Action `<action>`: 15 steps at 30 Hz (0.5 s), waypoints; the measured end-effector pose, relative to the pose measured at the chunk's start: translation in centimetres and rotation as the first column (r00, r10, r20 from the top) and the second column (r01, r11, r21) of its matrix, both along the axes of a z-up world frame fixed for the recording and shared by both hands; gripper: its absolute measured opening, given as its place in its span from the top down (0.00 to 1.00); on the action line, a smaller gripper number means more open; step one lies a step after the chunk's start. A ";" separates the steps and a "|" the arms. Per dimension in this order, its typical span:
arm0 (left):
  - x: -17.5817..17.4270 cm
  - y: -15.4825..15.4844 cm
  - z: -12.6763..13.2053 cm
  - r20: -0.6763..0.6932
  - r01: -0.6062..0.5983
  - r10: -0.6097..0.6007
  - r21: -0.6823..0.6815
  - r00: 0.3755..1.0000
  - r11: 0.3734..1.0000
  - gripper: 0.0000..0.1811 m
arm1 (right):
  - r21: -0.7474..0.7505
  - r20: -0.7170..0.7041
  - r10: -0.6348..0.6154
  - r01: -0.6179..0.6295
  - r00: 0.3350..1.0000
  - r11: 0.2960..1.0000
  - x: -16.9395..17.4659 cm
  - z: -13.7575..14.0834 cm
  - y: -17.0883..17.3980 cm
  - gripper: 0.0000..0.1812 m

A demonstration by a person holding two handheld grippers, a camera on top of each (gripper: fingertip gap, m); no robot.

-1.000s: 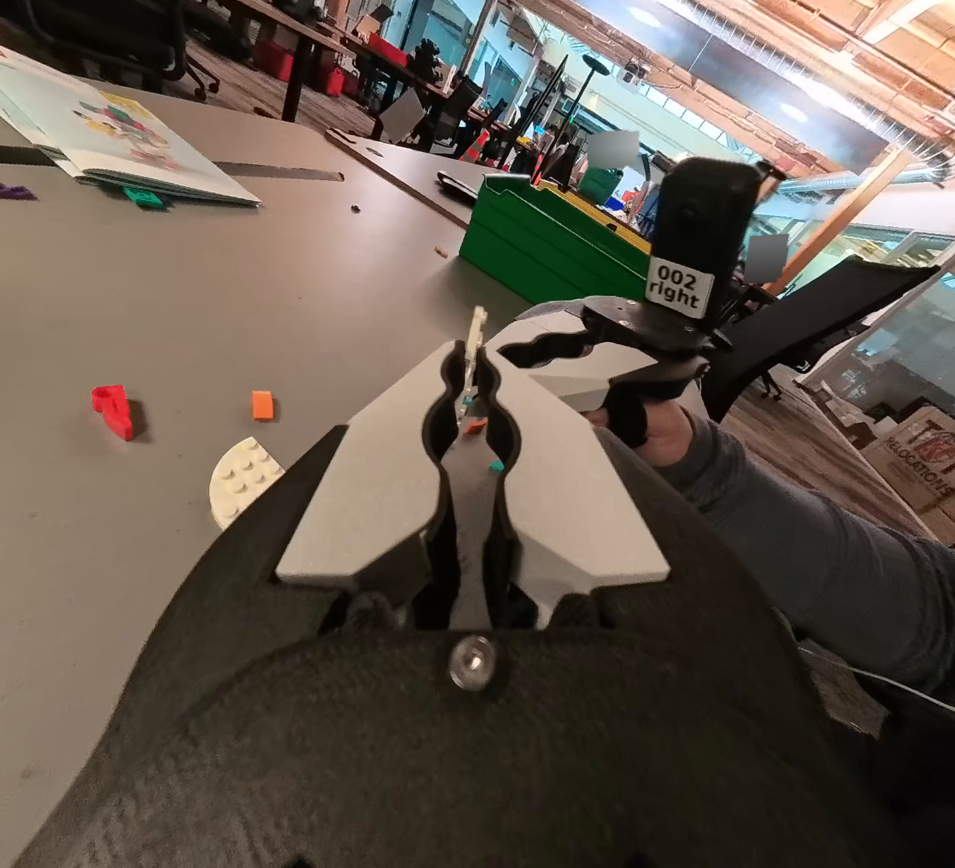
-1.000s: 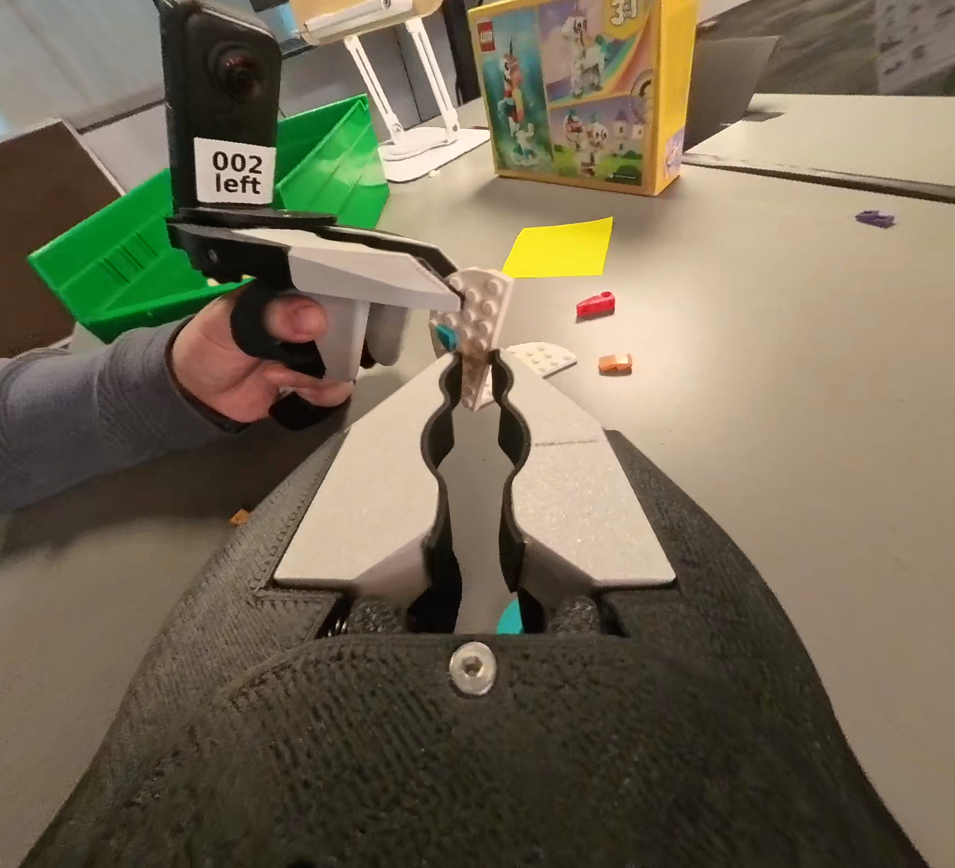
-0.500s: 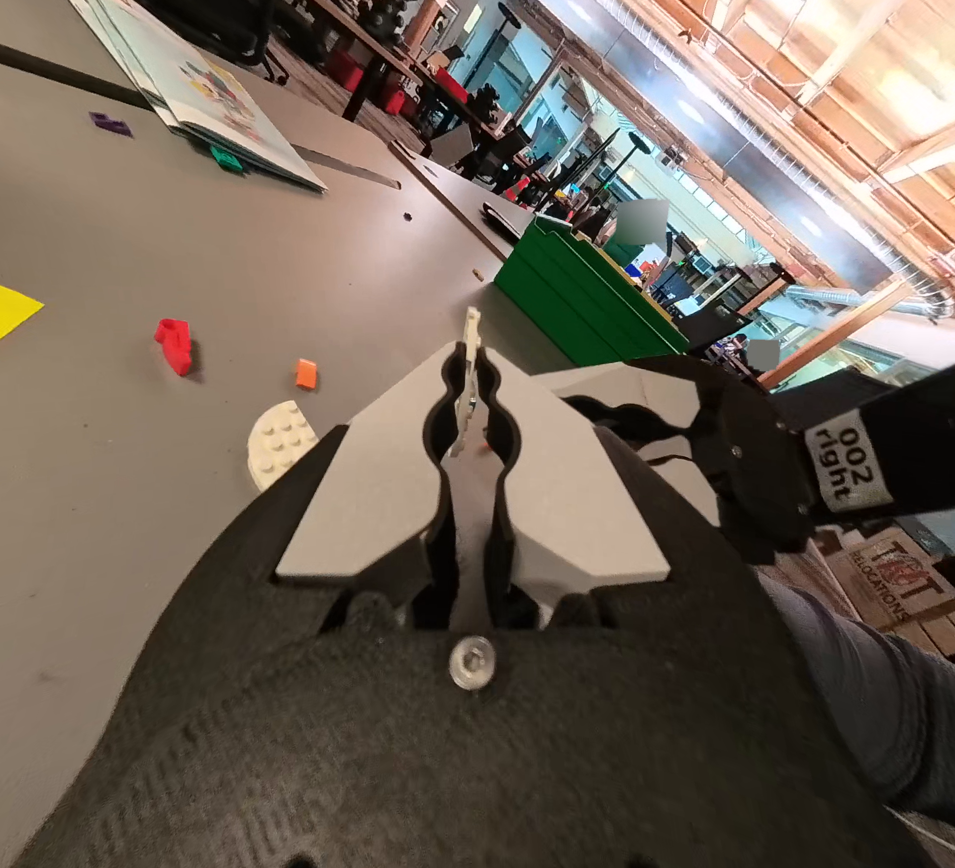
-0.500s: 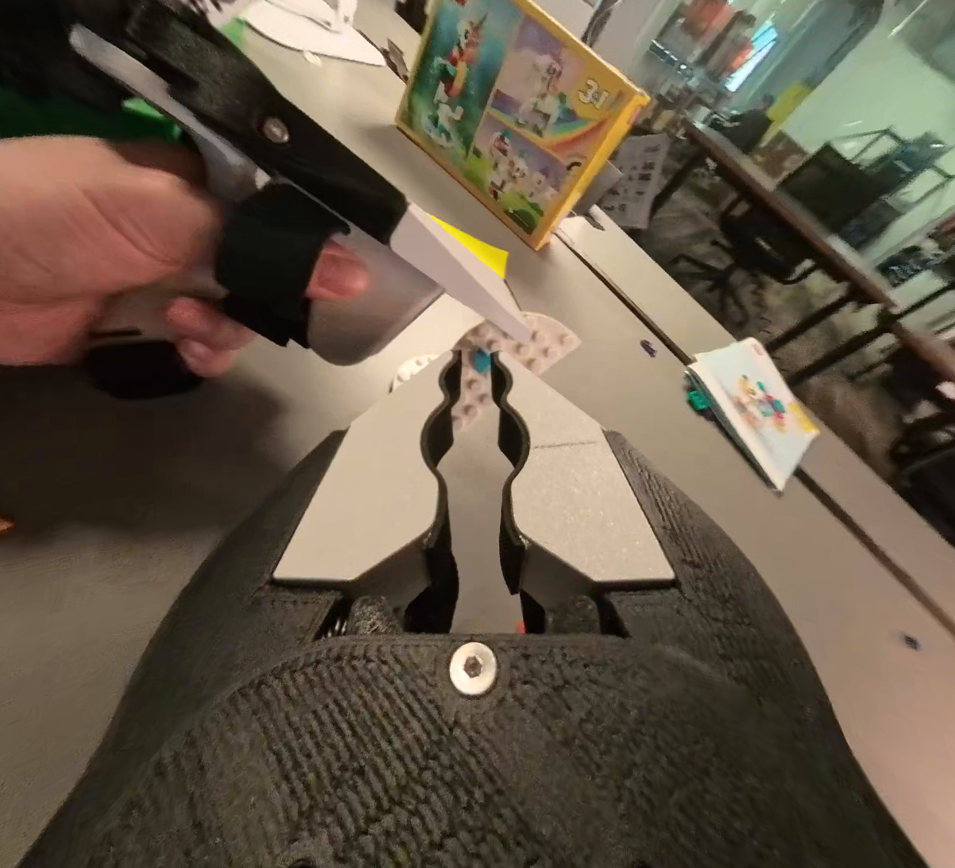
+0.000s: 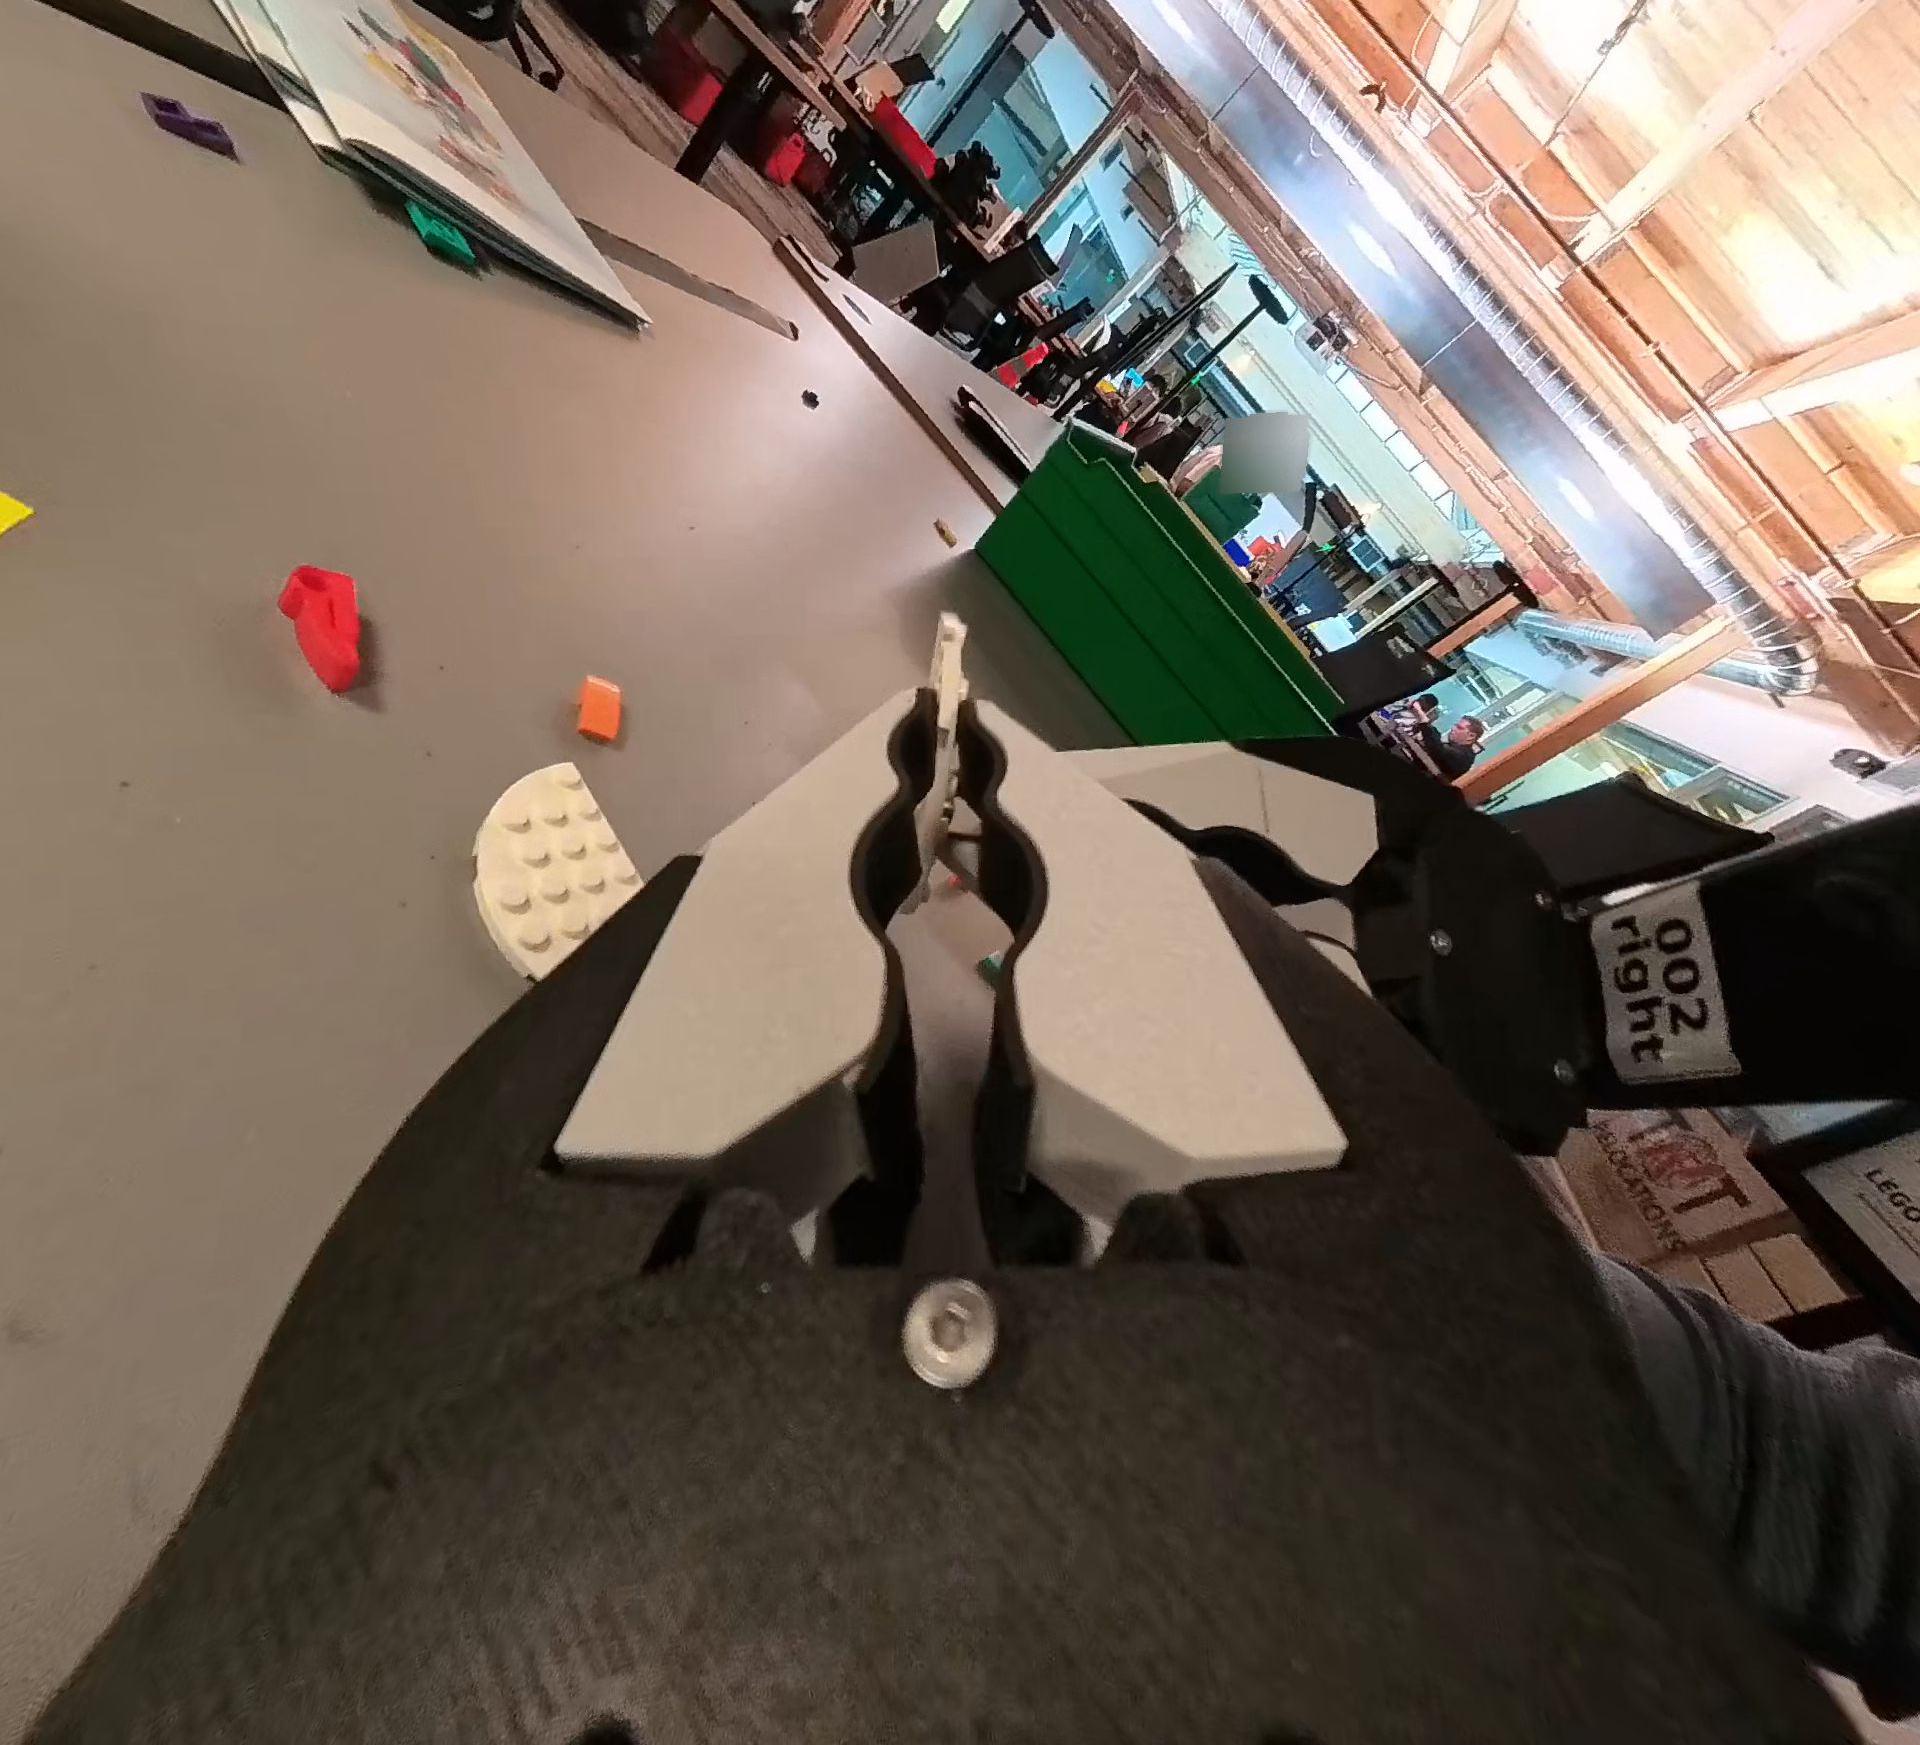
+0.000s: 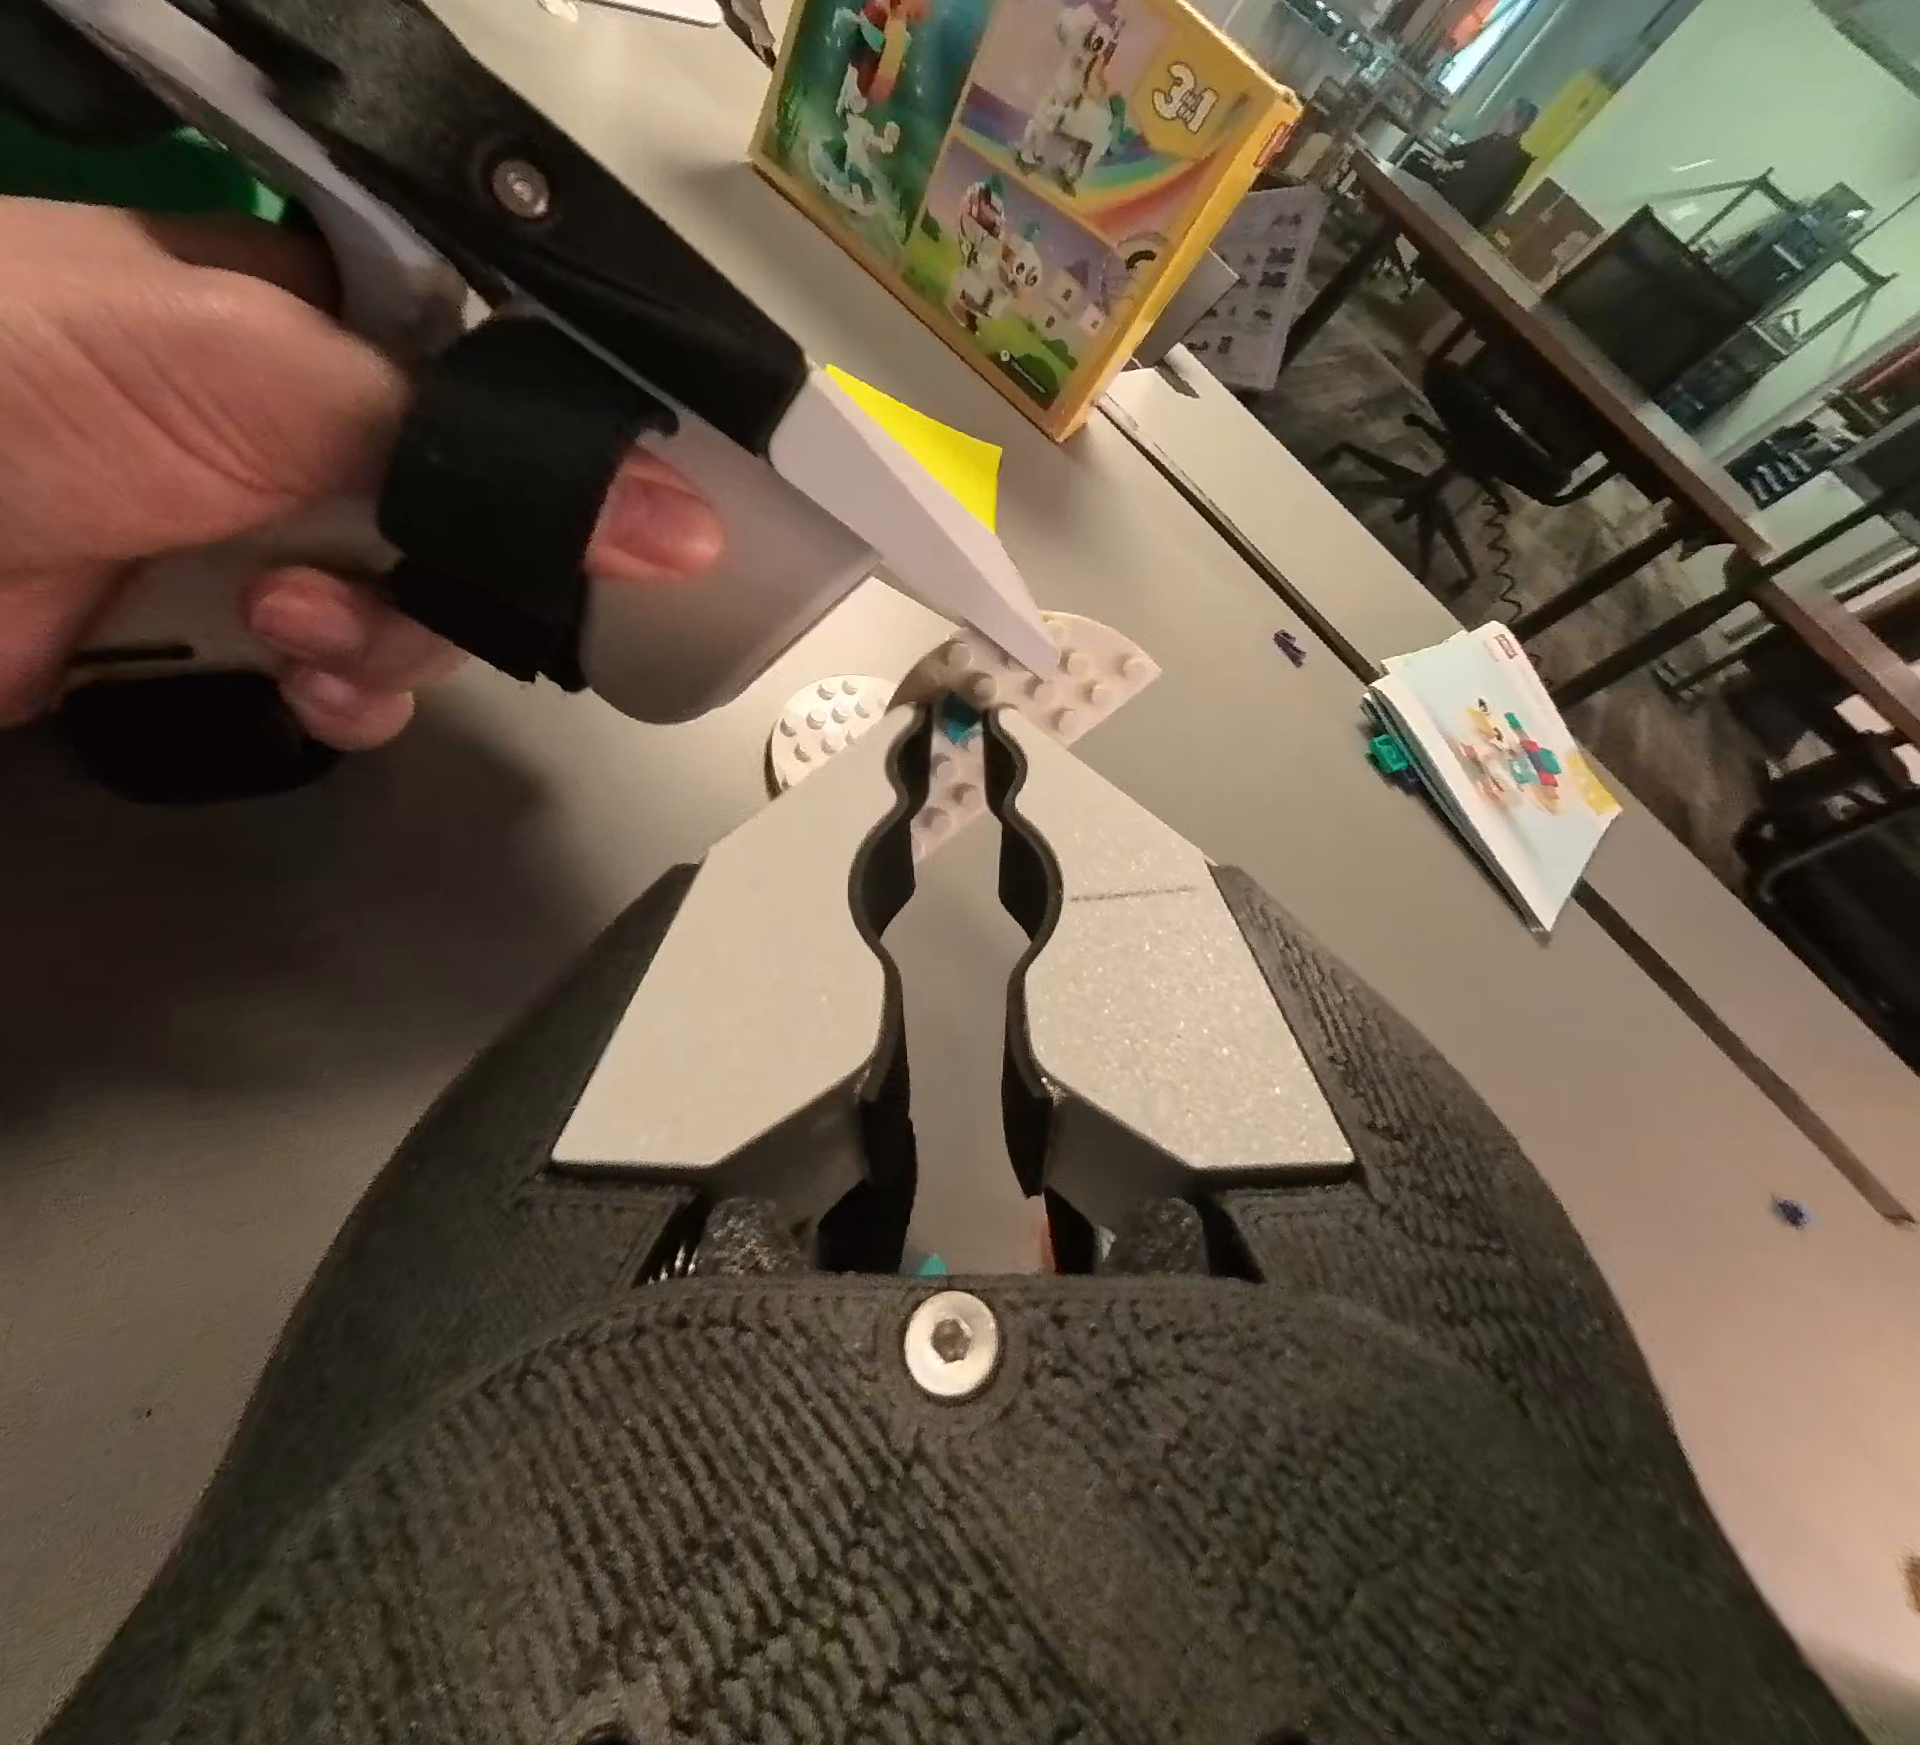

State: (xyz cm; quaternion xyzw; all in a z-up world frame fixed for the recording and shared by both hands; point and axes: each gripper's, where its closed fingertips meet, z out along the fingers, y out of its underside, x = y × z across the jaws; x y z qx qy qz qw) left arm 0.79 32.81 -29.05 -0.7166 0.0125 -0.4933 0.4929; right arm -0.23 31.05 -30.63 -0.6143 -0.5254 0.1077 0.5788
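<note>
Tilted over since a second ago, the left claw point(image 5: 951, 724) stays clamped on a white studded plate point(image 5: 943, 760) held edge-on above the grey surface point(image 5: 312, 1020), while the right claw point(image 6: 954, 739), nearly closed, pinches a small teal piece point(image 6: 956, 727) against its studs.

**Counter surface: items noted**

A grey counter point(image 5: 312, 407) is observed. Lying on it: a red brick point(image 5: 324, 612), a small orange piece point(image 5: 600, 708), a white half-round studded plate point(image 5: 551, 867), a purple piece point(image 5: 187, 124), a green piece point(image 5: 442, 230) beside an open booklet point(image 5: 416, 85), a green bin point(image 5: 1132, 615), a yellow paper sheet point(image 6: 935, 459) and an upright toy box point(image 6: 1018, 116).
</note>
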 end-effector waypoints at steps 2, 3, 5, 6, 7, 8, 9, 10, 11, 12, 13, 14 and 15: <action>0.2 0.0 -0.1 -0.003 0.009 -0.009 -0.010 1.000 1.000 0.99 | -0.024 -0.004 0.000 0.000 1.000 1.000 0.0 -0.2 0.0 0.96; 0.3 -0.1 -0.2 0.000 0.013 -0.013 -0.014 1.000 1.000 0.99 | -0.024 -0.001 -0.005 0.005 1.000 1.000 0.0 -0.3 0.1 0.97; 0.4 -0.1 -0.2 0.037 0.031 -0.030 -0.039 0.999 0.999 0.99 | -0.021 0.012 -0.018 0.018 1.000 1.000 0.0 -0.5 0.2 0.98; 0.4 -0.1 -0.3 0.041 0.032 -0.030 -0.047 0.999 0.998 0.99 | -0.029 0.016 -0.021 0.022 1.000 0.999 0.0 -0.5 0.2 0.98; 0.3 -0.1 -0.3 0.032 0.024 -0.023 -0.041 0.999 0.999 0.99 | -0.033 0.013 -0.020 0.021 1.000 0.999 0.0 -0.4 0.2 0.98; 0.2 -0.1 -0.2 0.019 0.013 -0.013 -0.032 1.000 0.999 0.99 | -0.035 0.008 -0.019 0.020 1.000 0.999 0.1 -0.3 0.2 0.98; 0.2 0.0 -0.3 -0.001 0.005 -0.005 -0.023 1.000 1.000 0.99 | -0.033 0.007 -0.019 0.019 1.000 0.999 0.2 -0.3 0.2 0.98; 0.1 0.0 -0.4 -0.033 -0.003 0.003 -0.011 0.999 1.000 0.99 | -0.030 0.008 -0.019 0.019 1.000 0.999 0.2 -0.3 0.2 0.98; 0.2 0.0 -0.5 -0.078 -0.013 0.014 0.005 0.997 1.000 0.99 | -0.029 0.011 -0.019 0.019 1.000 0.999 0.3 -0.4 0.2 0.98; 0.2 0.0 -0.7 -0.127 -0.021 0.024 0.022 0.992 1.000 0.99 | -0.032 0.014 -0.019 0.020 1.000 0.999 0.3 -0.6 0.2 0.98; 0.3 0.0 -0.8 -0.171 -0.027 0.033 0.036 0.985 0.999 0.99 | -0.032 0.017 -0.020 0.020 1.000 0.999 0.4 -0.7 0.2 0.98; 0.3 0.0 -0.9 -0.197 -0.029 0.037 0.045 0.980 0.999 0.99 | -0.026 0.019 -0.019 0.019 1.000 0.999 0.5 -0.7 0.2 0.99; 0.3 0.0 -1.0 -0.221 -0.038 0.048 0.050 0.974 0.998 0.98 | -0.017 0.023 -0.015 0.015 1.000 1.000 0.6 -0.7 0.0 1.00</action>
